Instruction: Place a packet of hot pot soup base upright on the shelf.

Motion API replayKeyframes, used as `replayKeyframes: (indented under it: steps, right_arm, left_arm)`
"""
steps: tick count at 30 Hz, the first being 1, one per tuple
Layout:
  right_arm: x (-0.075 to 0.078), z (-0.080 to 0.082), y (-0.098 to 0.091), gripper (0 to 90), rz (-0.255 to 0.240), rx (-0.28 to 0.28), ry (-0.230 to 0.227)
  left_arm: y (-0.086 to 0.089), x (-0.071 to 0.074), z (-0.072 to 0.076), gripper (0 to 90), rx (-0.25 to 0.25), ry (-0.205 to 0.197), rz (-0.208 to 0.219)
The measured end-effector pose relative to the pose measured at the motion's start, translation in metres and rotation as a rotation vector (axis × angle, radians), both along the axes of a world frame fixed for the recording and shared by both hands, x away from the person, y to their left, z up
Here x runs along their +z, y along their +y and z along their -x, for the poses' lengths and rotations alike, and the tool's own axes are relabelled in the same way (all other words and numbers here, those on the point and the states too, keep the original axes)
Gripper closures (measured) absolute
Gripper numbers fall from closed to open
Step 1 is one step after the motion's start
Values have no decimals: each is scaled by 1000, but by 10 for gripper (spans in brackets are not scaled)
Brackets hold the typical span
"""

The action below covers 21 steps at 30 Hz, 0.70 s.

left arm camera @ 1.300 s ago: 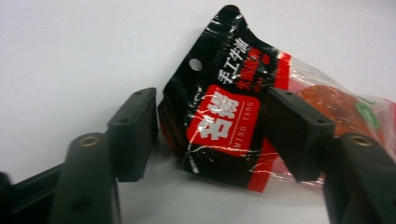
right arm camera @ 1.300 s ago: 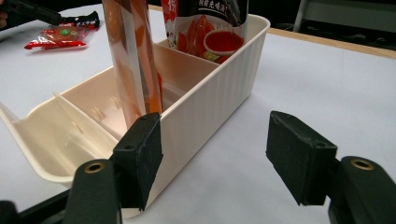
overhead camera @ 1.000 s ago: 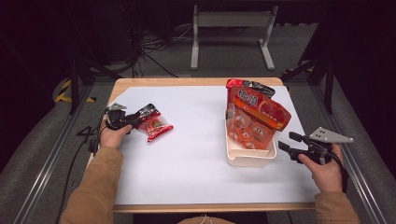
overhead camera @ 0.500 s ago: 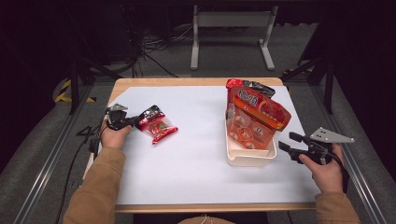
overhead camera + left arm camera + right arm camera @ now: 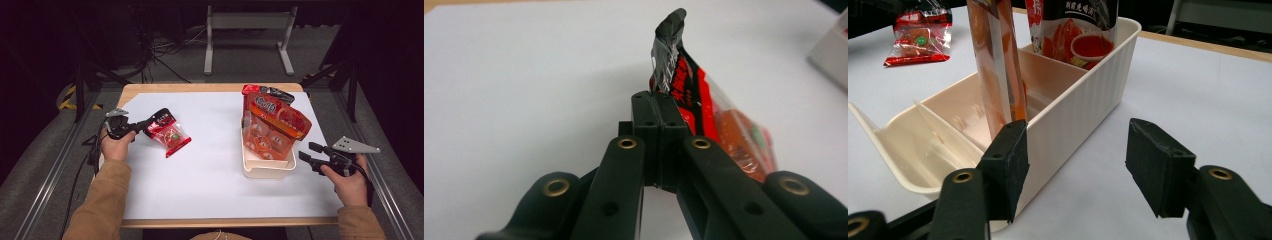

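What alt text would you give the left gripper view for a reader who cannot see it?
The left tool, its black jaws shut, pinches the dark top edge of a red snack packet, whose clear lower part shows an orange snack. A white table cover lies behind, with a cream bin corner at the right edge.

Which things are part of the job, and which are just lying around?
Part of the job:
- small red snack packet, pinched in the left gripper
- cream bin with big snack bags
- right gripper, jaws open beside the bin

Just lying around:
- floor cables
- metal stand
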State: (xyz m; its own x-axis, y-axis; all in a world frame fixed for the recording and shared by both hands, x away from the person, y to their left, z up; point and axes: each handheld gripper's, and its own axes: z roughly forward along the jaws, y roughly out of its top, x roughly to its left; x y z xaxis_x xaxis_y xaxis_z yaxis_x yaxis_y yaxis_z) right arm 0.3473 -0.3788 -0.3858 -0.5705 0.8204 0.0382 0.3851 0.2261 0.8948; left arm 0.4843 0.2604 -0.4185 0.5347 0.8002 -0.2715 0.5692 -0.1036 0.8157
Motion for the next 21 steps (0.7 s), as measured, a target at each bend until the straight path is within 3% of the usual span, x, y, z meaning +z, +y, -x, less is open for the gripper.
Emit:
replayKeyframes:
  steps: [7,11,21]
  right_arm:
    - [0,0,0,442,-4,4,6]
    - [0,0,1,446,-6,6,11]
    - [0,0,-1,448,-12,4,13]
  left_arm:
    - [-6,22,17,900,-60,-61,35]
    - [-14,37,28,900,-123,-94,46]
    - [-37,63,56,900,-223,-178,19]
